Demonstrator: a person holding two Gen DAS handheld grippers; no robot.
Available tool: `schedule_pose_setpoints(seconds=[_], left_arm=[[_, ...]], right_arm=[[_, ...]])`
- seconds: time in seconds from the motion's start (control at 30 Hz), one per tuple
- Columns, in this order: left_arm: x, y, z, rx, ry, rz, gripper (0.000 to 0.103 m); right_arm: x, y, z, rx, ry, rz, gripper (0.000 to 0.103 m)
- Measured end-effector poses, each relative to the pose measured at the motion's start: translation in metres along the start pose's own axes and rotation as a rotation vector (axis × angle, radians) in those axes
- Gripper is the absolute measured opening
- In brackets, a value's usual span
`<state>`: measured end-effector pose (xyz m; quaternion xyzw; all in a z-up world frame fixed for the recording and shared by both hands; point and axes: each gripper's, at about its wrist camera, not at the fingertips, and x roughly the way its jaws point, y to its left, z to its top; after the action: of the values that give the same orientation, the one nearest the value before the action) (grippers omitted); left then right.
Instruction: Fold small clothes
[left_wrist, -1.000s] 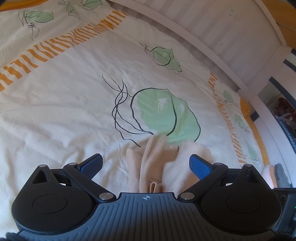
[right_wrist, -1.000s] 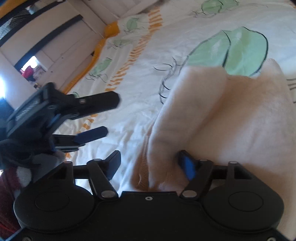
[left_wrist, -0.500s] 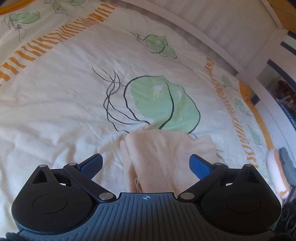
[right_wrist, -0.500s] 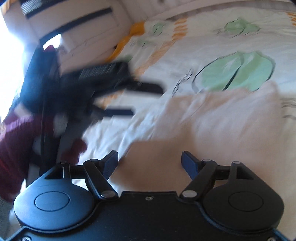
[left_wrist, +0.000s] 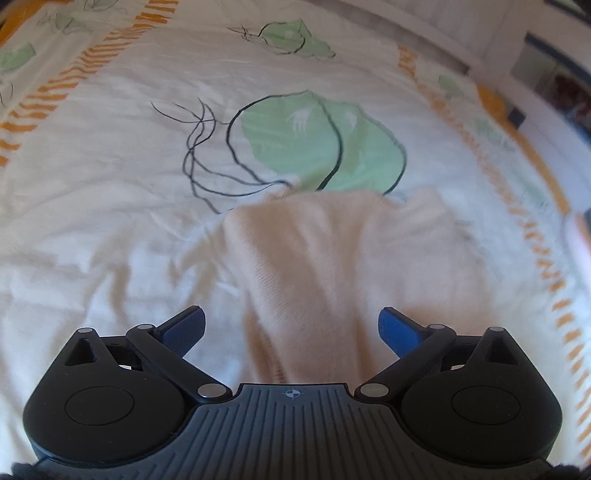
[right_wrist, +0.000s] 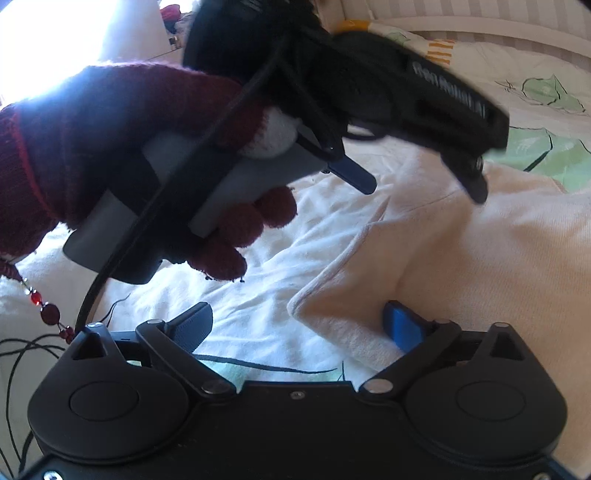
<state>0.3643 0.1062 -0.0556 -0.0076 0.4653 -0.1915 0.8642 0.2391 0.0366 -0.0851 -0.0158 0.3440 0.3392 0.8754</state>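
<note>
A cream garment (left_wrist: 343, 254) is lying folded on the bed cover (left_wrist: 110, 229), partly overlapping the large green leaf print (left_wrist: 317, 147). The left tool (left_wrist: 291, 326) is hovering over the garment's near edge with its jaws spread wide and released; cloth is showing between the blue pads (left_wrist: 397, 326), but neither pad is pressing on it. The right tool (right_wrist: 297, 325) is opening its jaws; a corner of the garment (right_wrist: 480, 258) is lying between them, and the right-hand blue pad (right_wrist: 400, 326) is sitting at the cloth's edge without clamping it. In the right wrist view, a hand in a dark red knitted glove (right_wrist: 122, 147) is gripping the grey handle of the left tool (right_wrist: 424, 181), which is angled down over the garment. A string of red beads (right_wrist: 48, 312) is hanging beside the glove's cuff.
</note>
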Motion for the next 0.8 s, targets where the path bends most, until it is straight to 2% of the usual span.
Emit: schedule_pose_setpoints(seconds=[0.07, 0.1, 0.23, 0.33, 0.43, 0.63, 0.7, 0.8], left_arm=[[0.004, -0.001, -0.004, 0.064, 0.025, 0.080, 0.102], [0.005, 0.001, -0.006, 0.078, 0.032, 0.093, 0.103], [0.007, 0.019, -0.007, -0.011, 0.051, 0.041, 0.103], [0.009, 0.028, -0.008, -0.047, 0.060, 0.018, 0.103], [0.008, 0.032, -0.008, -0.060, 0.062, 0.018, 0.103], [0.007, 0.028, -0.008, -0.056, 0.068, 0.026, 0.103], [0.007, 0.028, -0.008, -0.055, 0.073, 0.025, 0.103], [0.007, 0.029, -0.008, -0.050, 0.079, 0.025, 0.103]], right_arm=[[-0.005, 0.004, -0.002, -0.023, 0.000, -0.001, 0.102], [-0.008, 0.005, -0.003, -0.030, -0.002, 0.004, 0.102], [-0.024, 0.007, -0.004, -0.038, -0.014, 0.035, 0.103], [-0.044, -0.001, -0.002, -0.041, -0.038, 0.015, 0.103], [-0.065, -0.019, 0.004, -0.031, -0.082, -0.033, 0.103], [-0.072, -0.077, 0.031, 0.036, -0.135, -0.135, 0.103], [-0.065, -0.095, 0.040, 0.053, -0.136, -0.130, 0.103], [-0.044, -0.125, 0.052, 0.104, -0.079, -0.058, 0.103]])
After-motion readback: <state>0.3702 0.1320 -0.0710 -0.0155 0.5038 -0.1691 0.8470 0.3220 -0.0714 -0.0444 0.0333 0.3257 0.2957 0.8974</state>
